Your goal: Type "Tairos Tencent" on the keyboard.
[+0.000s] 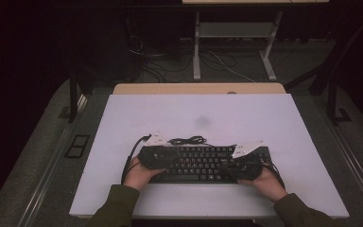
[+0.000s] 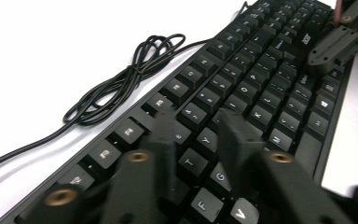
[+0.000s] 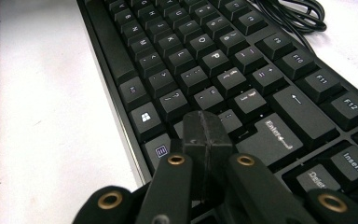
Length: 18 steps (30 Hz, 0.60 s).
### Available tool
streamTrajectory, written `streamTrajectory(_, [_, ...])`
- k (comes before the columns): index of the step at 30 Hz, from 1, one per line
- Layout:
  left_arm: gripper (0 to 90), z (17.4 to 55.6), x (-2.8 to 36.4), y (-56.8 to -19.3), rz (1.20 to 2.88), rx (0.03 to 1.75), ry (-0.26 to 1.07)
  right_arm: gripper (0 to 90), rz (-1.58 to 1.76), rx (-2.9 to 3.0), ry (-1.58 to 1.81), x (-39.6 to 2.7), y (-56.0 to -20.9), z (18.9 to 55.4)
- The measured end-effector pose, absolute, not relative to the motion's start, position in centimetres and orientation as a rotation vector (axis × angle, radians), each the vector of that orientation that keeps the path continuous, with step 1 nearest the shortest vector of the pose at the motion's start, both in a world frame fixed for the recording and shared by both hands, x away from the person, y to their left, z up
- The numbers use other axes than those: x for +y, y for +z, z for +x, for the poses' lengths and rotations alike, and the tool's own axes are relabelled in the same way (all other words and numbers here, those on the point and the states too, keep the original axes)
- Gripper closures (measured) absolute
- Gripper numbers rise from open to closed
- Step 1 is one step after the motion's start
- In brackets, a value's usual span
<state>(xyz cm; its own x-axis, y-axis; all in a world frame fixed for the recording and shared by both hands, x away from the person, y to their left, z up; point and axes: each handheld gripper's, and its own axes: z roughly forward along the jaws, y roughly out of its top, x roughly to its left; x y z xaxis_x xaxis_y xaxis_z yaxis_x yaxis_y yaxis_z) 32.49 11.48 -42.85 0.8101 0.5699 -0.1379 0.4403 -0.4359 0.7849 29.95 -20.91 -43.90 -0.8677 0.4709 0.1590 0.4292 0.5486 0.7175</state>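
Note:
A black keyboard (image 1: 203, 163) lies near the front of the white table top (image 1: 194, 113), with its coiled black cable (image 1: 186, 140) just behind it. My left gripper (image 1: 160, 161) hovers over the keyboard's left end. In the left gripper view its jaws (image 2: 198, 133) stand apart above the letter keys (image 2: 261, 70), with nothing between them. My right gripper (image 1: 243, 168) is over the keyboard's right part. Its jaws (image 3: 205, 126) are pressed together, tips low over the keys beside Enter (image 3: 279, 135). The right gripper (image 2: 335, 44) also appears far off in the left gripper view.
The bundled cable (image 2: 121, 84) rests on the white surface behind the function keys and shows in the right gripper view too as a cable loop (image 3: 298, 14). A wooden desk edge (image 1: 198, 88) runs behind the white top. A white table frame (image 1: 236, 42) and loose floor wires stand farther back.

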Motion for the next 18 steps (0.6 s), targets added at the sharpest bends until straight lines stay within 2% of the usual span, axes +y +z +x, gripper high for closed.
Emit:
streamTrajectory(1, [77.4, 32.53, 11.53, -42.83, 2.098, 0.743, 0.179, 89.5, 0.79, 2.719, 1.238, -20.9, -43.9, 29.95])
streamTrajectory(2, [77.4, 32.54, 11.56, -42.78, 2.099, 0.742, 0.178, 89.5, 0.79, 2.719, 1.238, -20.9, -43.9, 29.95])
streamTrajectory(4, [87.7, 32.58, 11.64, -42.7, 2.107, 0.731, 0.173, 89.4, 0.79, 2.719, 1.24, -20.91, -43.91, 29.97])
streamTrajectory(18, [88.3, 32.72, 11.26, -43.33, 2.173, 0.728, 0.156, 89.4, 0.78, 2.727, 1.244, -20.77, -43.93, 29.94])
